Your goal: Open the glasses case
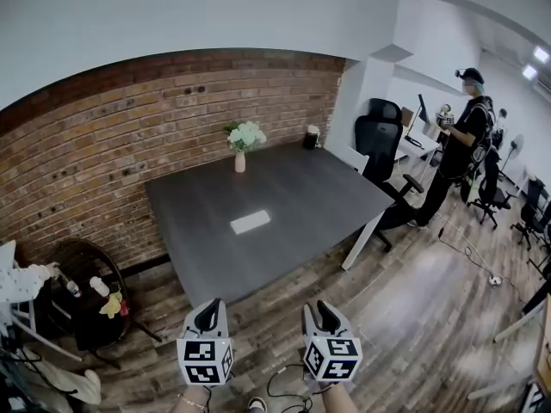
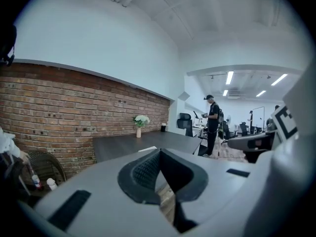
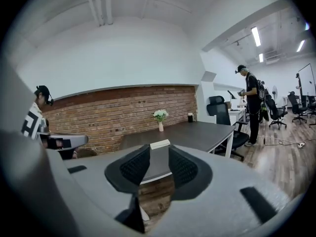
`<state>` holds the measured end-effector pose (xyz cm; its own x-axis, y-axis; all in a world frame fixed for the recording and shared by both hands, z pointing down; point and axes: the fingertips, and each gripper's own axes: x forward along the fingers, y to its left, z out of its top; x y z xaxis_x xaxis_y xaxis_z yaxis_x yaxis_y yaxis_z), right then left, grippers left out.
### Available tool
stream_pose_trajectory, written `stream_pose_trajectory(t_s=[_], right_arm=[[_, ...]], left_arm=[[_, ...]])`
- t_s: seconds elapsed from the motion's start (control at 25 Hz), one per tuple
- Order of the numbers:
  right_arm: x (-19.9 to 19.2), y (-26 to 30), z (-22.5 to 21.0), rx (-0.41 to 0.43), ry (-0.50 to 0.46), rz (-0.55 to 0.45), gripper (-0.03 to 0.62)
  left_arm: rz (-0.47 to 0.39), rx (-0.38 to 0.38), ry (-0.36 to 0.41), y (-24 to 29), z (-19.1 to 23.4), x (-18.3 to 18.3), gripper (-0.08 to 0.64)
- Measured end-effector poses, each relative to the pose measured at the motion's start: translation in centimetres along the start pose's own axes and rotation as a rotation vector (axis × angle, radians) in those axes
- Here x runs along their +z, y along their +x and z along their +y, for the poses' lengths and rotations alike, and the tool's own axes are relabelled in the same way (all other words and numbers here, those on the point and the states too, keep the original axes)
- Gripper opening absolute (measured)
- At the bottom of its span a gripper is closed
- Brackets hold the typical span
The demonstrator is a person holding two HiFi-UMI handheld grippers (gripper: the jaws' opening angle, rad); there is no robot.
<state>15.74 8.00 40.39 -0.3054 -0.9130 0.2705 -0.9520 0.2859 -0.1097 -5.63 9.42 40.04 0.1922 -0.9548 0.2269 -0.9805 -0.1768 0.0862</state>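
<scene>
The glasses case (image 1: 250, 222) is a flat white box lying shut on the dark grey table (image 1: 301, 188), toward its near side. It also shows small and far in the right gripper view as the case (image 3: 160, 144), just above the jaws, and in the left gripper view as a white sliver of case (image 2: 147, 149). Both grippers hover over the wooden floor, short of the table's near edge. My left gripper (image 1: 207, 317) (image 2: 159, 154) has its pads meeting at the tips with nothing between them. My right gripper (image 1: 325, 315) (image 3: 159, 164) is open and empty.
A vase of white flowers (image 1: 242, 140) and a dark cup (image 1: 311, 136) stand at the table's far edge by the brick wall. Black office chairs (image 1: 379, 140) and a standing person (image 1: 461, 136) are at the right. A wicker chair (image 1: 82, 291) with clutter sits at the left.
</scene>
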Motion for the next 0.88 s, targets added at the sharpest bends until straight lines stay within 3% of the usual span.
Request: stream_pose_trajectory(t_s=[0.64,0.88], right_arm=[[1.2,9.6,-4.5,0.096,0.054,0.011,0.121],[1.7,15.6,-5.6,0.116,0.045,0.024,0.121]], left_arm=[[0.049,0.082,0.042,8.2,0.3,0.8,-0.005],[0.064,0.100,0.014,14.4,2.2,0.4,-0.005]])
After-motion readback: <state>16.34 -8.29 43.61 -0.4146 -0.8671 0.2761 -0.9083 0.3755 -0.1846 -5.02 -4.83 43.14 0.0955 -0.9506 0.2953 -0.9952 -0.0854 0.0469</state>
